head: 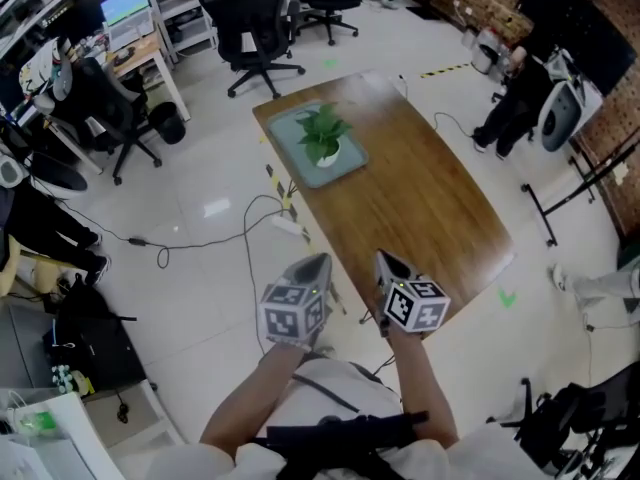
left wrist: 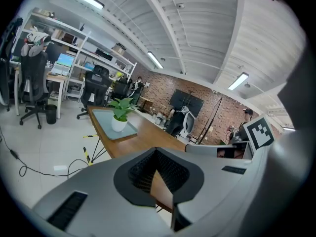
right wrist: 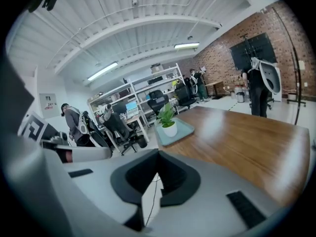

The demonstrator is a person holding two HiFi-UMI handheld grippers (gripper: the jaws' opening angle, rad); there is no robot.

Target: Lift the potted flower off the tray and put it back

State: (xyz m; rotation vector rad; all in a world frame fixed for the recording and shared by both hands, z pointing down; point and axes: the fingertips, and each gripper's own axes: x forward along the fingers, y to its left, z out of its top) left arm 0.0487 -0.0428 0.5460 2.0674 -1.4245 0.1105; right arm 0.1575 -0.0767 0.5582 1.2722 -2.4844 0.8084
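Observation:
A potted flower [head: 322,136], green leaves in a white pot, stands on a pale green tray [head: 290,133] at the far end of a long wooden table [head: 430,218]. Both grippers hover off the table's near end, far from the plant, and hold nothing. My left gripper [head: 319,262] is shut and points toward the table. My right gripper [head: 384,258] is shut beside it. In the left gripper view the plant [left wrist: 120,113] and tray [left wrist: 104,123] lie far beyond the gripper [left wrist: 157,154]. In the right gripper view the plant [right wrist: 168,119] on its tray [right wrist: 182,131] is well past the gripper [right wrist: 158,157].
Black office chairs [head: 252,28] stand beyond the table's far end, and another chair [head: 105,108] stands by a desk at left. A cable [head: 200,238] and a power strip [head: 287,225] lie on the floor left of the table. A person in black [head: 515,98] stands at right.

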